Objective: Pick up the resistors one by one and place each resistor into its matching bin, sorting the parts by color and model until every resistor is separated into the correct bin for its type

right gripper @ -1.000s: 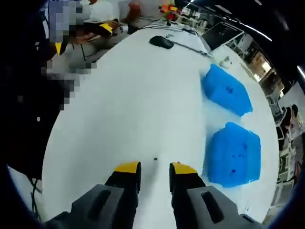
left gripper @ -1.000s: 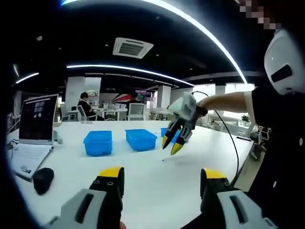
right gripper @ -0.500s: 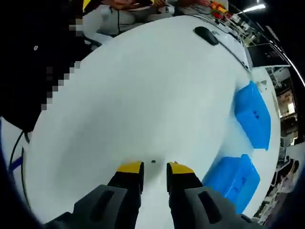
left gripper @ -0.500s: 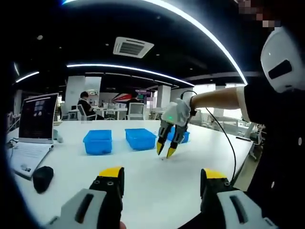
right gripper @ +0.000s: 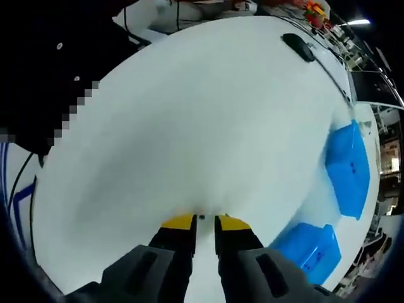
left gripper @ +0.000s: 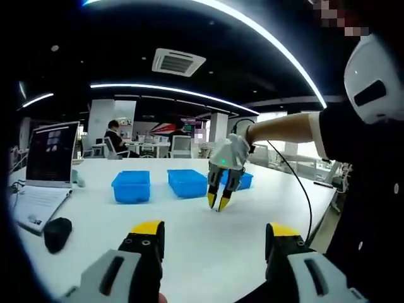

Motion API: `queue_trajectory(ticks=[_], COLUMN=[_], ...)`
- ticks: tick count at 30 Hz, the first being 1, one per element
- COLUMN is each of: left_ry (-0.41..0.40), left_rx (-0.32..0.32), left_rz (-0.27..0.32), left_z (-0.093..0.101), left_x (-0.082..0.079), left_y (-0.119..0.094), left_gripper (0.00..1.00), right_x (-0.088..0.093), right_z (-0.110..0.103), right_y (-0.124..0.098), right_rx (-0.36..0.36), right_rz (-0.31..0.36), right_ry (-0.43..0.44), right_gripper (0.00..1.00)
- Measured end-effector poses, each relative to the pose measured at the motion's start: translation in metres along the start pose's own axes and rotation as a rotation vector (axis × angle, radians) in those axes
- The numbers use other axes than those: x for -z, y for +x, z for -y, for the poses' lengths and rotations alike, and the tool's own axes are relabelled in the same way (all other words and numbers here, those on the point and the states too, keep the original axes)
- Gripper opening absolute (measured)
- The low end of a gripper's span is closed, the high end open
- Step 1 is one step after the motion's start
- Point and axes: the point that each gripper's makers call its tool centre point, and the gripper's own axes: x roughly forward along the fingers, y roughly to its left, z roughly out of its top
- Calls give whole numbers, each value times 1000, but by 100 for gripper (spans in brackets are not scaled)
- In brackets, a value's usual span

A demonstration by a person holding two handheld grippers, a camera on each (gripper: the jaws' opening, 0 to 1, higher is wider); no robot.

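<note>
A tiny dark resistor [right gripper: 202, 217] lies on the white table [right gripper: 208, 120]. My right gripper [right gripper: 203, 222] points down at it, jaws drawn close with a narrow gap, and the resistor sits right between the yellow tips. From the left gripper view, the right gripper [left gripper: 218, 202] hangs tip-down at the table, held by a person's arm. My left gripper [left gripper: 216, 230] is low over the near table, open and holding nothing. Three blue bins [left gripper: 131, 186] [left gripper: 187, 182] [left gripper: 243, 180] stand in a row at the back; two of these bins [right gripper: 349, 167] [right gripper: 307, 252] lie to the right of my right gripper.
An open laptop [left gripper: 53, 154] and a black mouse [left gripper: 57, 233] sit at the table's left; the mouse [right gripper: 298, 46] is far off in the right gripper view. A cable [left gripper: 302, 183] trails from the right gripper. The person's dark clothing [right gripper: 69, 57] borders the table edge.
The right gripper has come down toward the table and moved left, and its jaws have narrowed around the resistor. The left gripper has stayed put.
</note>
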Motion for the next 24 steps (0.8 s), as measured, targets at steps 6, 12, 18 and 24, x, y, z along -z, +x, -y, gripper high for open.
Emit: queue_trajectory(ticks=[6, 12, 18, 24], left_ry=[-1, -1, 2, 1], left_rx=[-2, 0, 8, 6], left_rz=[0, -3, 0, 9], left_z=[0, 1, 3, 3], left_x=[0, 1, 0, -2], left_y=[0, 1, 2, -1], left_gripper=[66, 66, 66, 66], right_x=[1, 2, 0, -1], right_z=[-1, -6, -8, -10], right_y=[2, 1, -1, -6], right_rx=[-32, -24, -4, 12], right_rz=[-11, -8, -28, -20], right_ry=[39, 113, 123, 126], right_gripper=[9, 5, 5, 5])
